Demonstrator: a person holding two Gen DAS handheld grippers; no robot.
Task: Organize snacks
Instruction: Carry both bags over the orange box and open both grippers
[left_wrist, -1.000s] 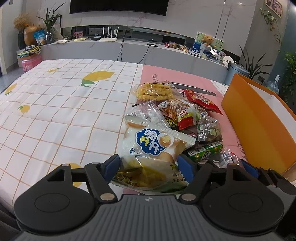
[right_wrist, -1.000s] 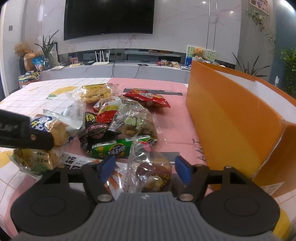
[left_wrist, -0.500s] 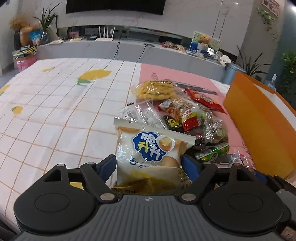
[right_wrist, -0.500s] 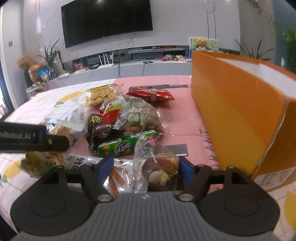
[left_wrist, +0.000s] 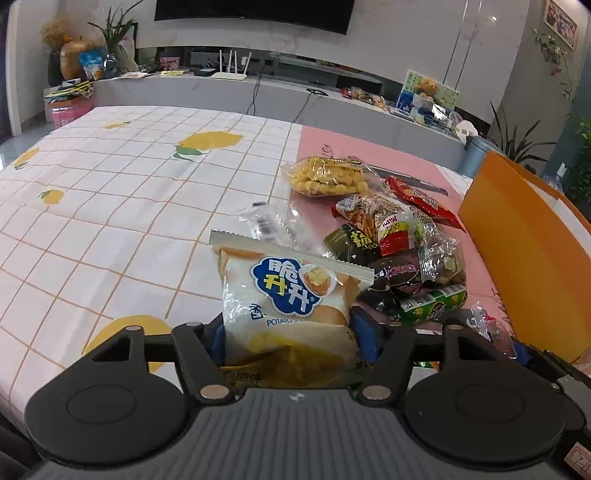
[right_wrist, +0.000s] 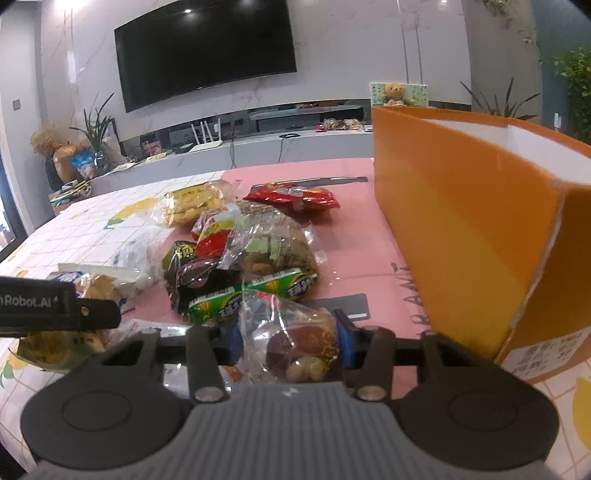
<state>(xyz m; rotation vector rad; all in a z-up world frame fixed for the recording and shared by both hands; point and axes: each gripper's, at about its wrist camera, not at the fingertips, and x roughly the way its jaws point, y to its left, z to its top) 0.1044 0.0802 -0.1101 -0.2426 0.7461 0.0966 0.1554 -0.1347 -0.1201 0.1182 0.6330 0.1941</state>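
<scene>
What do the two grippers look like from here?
Both match: the left gripper and right gripper each have a ribbed grey body, black linkage arms with round discs and silver pins, and blue pads. The left gripper's side carries white "Robot.AI" lettering. No hands or sleeves show.

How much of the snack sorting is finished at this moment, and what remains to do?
Done: nothing visible; the orange box shows no snacks, though its inside is mostly hidden. In hand: the left gripper has its jaws closing around the potato chip bag, and the right gripper has its jaws closing around a clear mixed-snack bag. Left: the pile, including the yellow puffs bag and red packet.
</scene>
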